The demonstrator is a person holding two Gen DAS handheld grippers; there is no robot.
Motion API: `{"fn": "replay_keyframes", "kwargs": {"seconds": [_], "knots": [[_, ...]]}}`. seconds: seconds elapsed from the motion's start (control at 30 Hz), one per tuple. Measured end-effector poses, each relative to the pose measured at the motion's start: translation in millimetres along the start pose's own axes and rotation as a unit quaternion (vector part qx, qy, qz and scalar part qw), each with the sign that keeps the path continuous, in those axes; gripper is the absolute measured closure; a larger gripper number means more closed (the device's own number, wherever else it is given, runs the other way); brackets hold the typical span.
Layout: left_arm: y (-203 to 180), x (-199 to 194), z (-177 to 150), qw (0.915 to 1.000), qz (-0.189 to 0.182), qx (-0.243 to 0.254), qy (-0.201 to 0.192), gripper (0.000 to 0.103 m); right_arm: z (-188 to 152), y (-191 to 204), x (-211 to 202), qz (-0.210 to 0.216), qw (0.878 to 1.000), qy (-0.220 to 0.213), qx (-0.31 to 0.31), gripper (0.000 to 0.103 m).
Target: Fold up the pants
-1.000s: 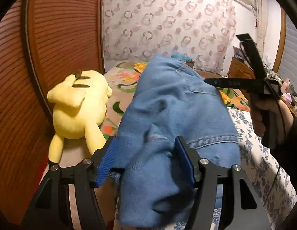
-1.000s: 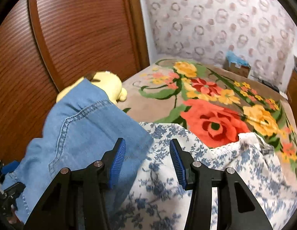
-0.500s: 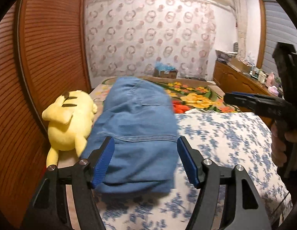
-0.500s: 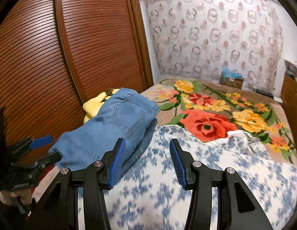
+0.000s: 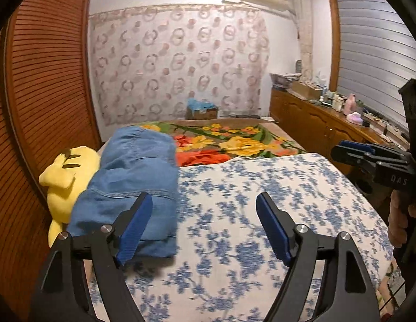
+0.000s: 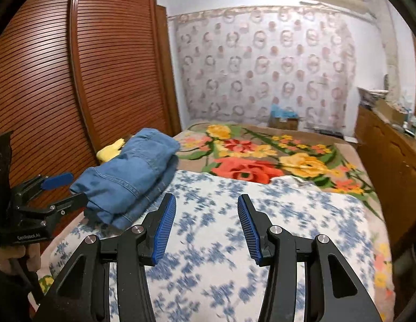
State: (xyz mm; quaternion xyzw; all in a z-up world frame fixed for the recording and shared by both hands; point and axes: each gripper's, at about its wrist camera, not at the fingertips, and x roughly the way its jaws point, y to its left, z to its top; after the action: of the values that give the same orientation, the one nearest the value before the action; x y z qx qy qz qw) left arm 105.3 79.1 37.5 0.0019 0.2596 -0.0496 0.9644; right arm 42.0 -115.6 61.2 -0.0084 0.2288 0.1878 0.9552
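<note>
- Left gripper (image 5: 202, 225): released, nothing between the pads; jaws have just been opening wider. It hangs over the blue-flowered sheet (image 5: 251, 187).
- Right gripper (image 6: 206, 225): jaws apart, empty, above the same sheet.
- Folded pants (image 5: 132, 179): a flat blue denim stack on the bed, just ahead-left of the left gripper's left pad; not touching either gripper.
- Yellow plush toy (image 5: 64, 177): left of the pants, against them, beside the wooden slatted doors (image 5: 44, 88).
- Floral blanket (image 5: 234, 142): beyond the sheet, farther ahead.
</note>
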Motion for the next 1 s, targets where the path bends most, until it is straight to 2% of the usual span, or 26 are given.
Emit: {"fn": "replay_keyframes", "kwargs": {"seconds": [0.17,0.23,0.33,0.47,0.6,0.73,1.0], "knots": [[-22,-8,-1,0.9997,-0.022,0.01,-0.007,0.013,-18,-2,-46,-0.017,1.0,-0.01,0.009,0.053],[-30,-12,-1,0.9993,-0.035,0.01,-0.007,0.0,-22,3,-57,-0.022,1.0,-0.014,0.011,0.052],[-41,-21,-2,0.9992,-0.033,0.014,-0.019,0.0,-29,3,-74,-0.025,0.999,-0.019,0.018,0.051],[-50,-33,-1,0.9988,-0.035,0.015,-0.029,0.0,-32,8,-88,-0.034,0.999,-0.029,0.017,0.037],[-60,-46,-1,0.9991,-0.021,0.015,-0.032,0.0,-35,14,-101,-0.042,0.998,-0.04,0.02,0.027],[-69,-58,-2,0.9991,0.006,0.022,-0.037,0.0,-42,18,-117,-0.058,0.997,-0.054,0.022,0.027],[-75,-72,-8,0.9988,0.009,0.02,-0.044,0.0,-53,18,-140,-0.066,0.994,-0.075,0.031,0.027]]}}
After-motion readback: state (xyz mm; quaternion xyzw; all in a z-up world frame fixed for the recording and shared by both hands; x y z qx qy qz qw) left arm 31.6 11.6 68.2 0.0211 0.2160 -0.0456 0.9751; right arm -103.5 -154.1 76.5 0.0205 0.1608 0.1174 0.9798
